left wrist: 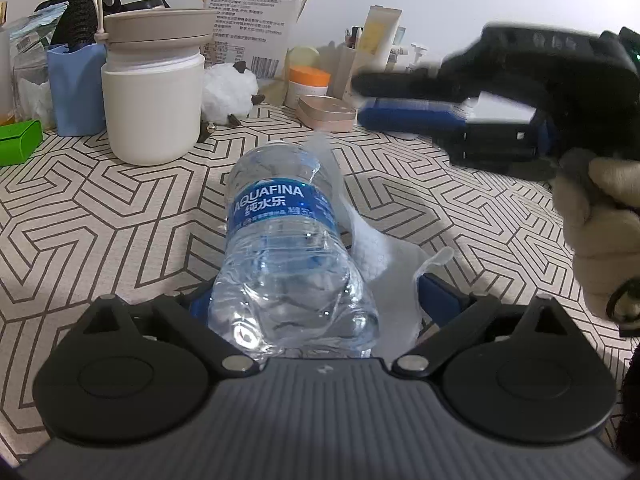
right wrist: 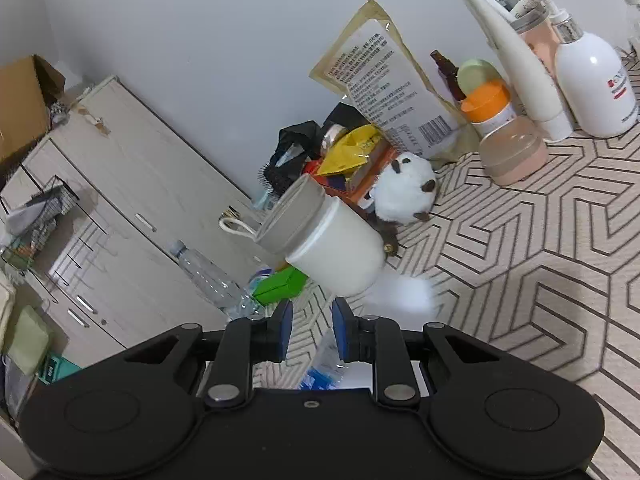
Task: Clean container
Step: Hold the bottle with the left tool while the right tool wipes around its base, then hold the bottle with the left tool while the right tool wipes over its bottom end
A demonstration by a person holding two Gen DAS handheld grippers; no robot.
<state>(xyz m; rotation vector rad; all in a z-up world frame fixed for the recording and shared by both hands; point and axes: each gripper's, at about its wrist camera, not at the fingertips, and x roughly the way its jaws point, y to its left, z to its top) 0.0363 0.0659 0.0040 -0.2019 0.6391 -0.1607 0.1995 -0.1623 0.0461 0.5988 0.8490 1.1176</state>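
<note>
Clear bottle [left wrist: 280, 248] with blue label on beige, dark-lined geometric surface [left wrist: 100, 216].
White jar [left wrist: 154, 112], taupe lid; green box [left wrist: 18, 140].

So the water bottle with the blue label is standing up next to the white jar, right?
Not quite. The water bottle with the blue label is lying on its side on the patterned tablecloth, not standing up. The white jar does stand upright close by. The left wrist view shows it.

The water bottle [left wrist: 280, 216] lying on the counter [left wrist: 100, 220] carries a blue label reading "AQUAFINA" with Chinese characters "纯水乐" beneath; print on the tan pouch [left wrist: 256, 12] is too small to read.
</note>
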